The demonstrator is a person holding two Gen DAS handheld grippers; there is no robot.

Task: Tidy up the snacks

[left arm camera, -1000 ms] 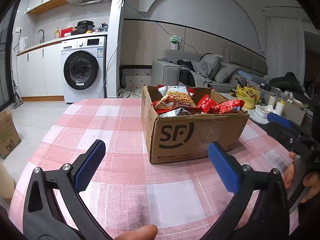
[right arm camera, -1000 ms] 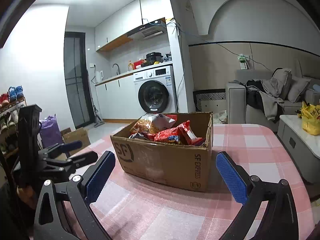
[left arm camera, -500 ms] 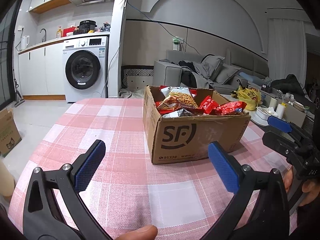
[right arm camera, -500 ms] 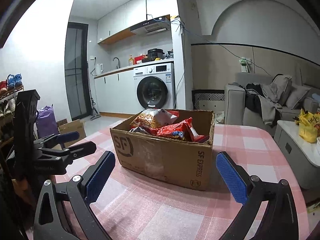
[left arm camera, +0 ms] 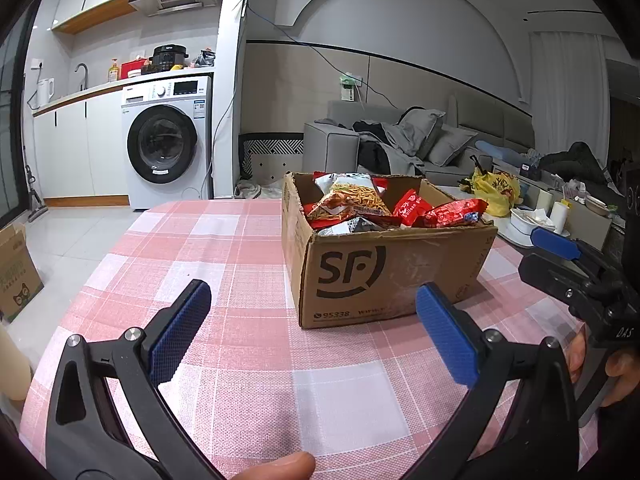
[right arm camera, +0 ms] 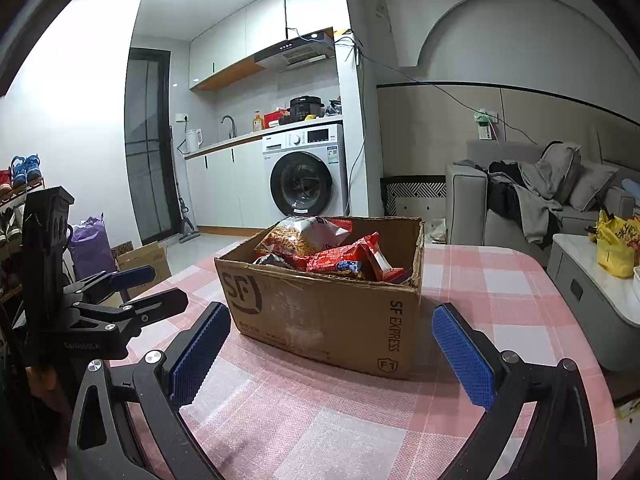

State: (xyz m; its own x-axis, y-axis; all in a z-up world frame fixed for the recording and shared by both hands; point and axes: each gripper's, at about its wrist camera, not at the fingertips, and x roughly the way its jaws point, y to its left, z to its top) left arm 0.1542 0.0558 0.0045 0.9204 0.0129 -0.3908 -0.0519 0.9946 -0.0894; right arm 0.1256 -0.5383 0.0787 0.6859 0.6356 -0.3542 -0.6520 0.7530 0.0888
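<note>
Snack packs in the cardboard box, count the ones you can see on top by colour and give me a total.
Red packs: at least 3
White-and-orange stick-snack bag: 1
Silver-and-dark pack: 1
Total: at least 5 showing in the cardboard box; any underneath are hidden.

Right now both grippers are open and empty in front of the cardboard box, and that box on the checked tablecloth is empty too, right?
Not quite. The cardboard box is not empty: snack packets fill it, as both wrist views show. The rest holds: the left gripper and right gripper are open and empty in front of it, and it sits on the checked tablecloth.
</note>
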